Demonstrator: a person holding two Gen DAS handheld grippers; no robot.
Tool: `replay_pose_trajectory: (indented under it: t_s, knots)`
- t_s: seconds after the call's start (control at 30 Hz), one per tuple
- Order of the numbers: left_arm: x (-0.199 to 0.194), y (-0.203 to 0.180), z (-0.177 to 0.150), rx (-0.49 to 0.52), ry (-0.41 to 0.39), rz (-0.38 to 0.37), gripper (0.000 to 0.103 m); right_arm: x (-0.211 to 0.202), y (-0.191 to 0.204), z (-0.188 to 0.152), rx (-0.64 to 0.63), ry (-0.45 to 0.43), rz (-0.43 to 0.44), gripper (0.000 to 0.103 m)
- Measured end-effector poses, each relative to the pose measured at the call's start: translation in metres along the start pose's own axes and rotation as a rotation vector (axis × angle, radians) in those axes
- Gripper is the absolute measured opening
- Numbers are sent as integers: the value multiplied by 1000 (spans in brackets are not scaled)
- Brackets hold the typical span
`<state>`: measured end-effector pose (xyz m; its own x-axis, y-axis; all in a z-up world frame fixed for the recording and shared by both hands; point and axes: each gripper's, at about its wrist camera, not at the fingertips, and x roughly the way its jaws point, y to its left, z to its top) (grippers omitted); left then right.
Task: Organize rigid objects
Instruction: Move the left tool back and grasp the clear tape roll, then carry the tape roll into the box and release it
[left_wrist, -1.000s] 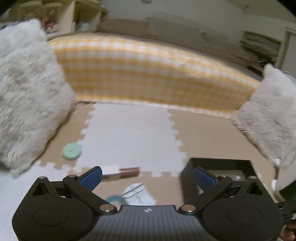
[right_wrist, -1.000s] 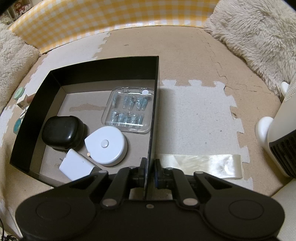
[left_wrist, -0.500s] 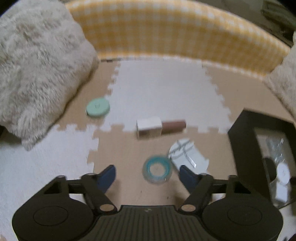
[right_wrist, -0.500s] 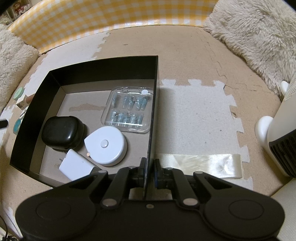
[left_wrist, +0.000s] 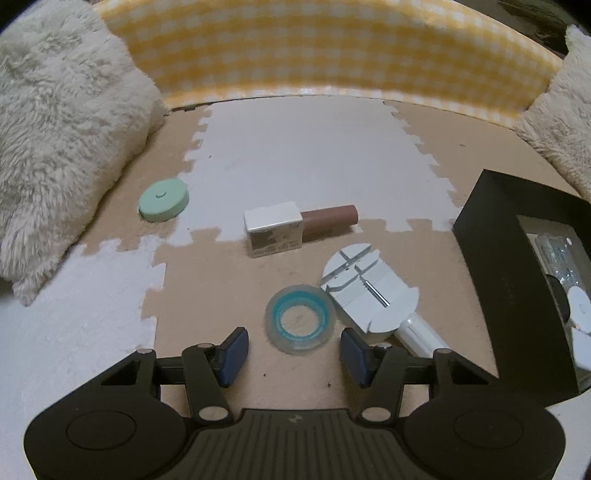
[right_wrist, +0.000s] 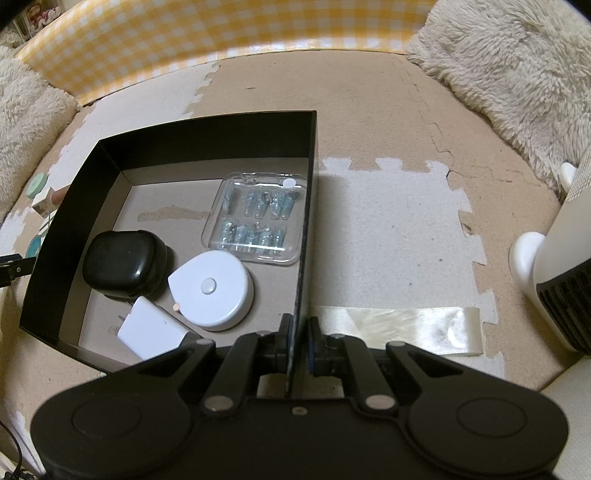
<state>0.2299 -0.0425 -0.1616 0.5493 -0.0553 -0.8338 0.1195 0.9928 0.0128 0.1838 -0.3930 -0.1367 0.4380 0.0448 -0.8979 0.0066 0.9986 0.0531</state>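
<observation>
My left gripper (left_wrist: 293, 350) is open, low over the foam mat, its jaws either side of a clear tape roll with a blue core (left_wrist: 300, 319). Beyond it lie a white watch-link tool (left_wrist: 369, 291), a white box (left_wrist: 273, 229) with a brown tube (left_wrist: 328, 218), and a green round disc (left_wrist: 163, 199). My right gripper (right_wrist: 298, 343) is shut on the right wall of the black box (right_wrist: 308, 206). The box holds a black case (right_wrist: 123, 262), a white round device (right_wrist: 214, 290), a white charger (right_wrist: 151, 332) and a clear plastic case (right_wrist: 258, 218).
Fluffy cushions lie at the left (left_wrist: 55, 129) and the right (right_wrist: 517, 66). A yellow checked barrier (left_wrist: 314, 48) runs along the back. A white fan heater (right_wrist: 557, 273) stands at the right. A strip of tape (right_wrist: 399, 328) lies on the mat.
My left gripper has tipped down and moved forward to the loose objects; the tape roll now sits between its open jaws. My right gripper has not moved.
</observation>
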Motion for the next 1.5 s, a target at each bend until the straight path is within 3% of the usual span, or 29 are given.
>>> replay_pose_trajectory:
  t_s: [0.23,0.33,0.67,0.87,1.0,1.2,1.5]
  knots:
    - [6,5,2,-24,-26,-18,55,0,0,0,0,-1,0,8]
    - [6,6,3,-35,-39,-34,44,0,0,0,0,-1,0,8]
    - [4,4,4,-38,-21,-26,44,0,1,0,0,-1,-1,8]
    - [-8,11,8,-107,-56,-14,44,0,0,0,-1,-1,-1,9]
    - [-28,4,17,-114,-119,-66,44,0,0,0,-1,0,-1,8]
    - [-54,-28,24,-36,-175,-195,44,0,0,0,-2,0,-2,8]
    - [-76,-68,21,67,-196,-308,44,0,0,-1,-2,-1,-1,9]
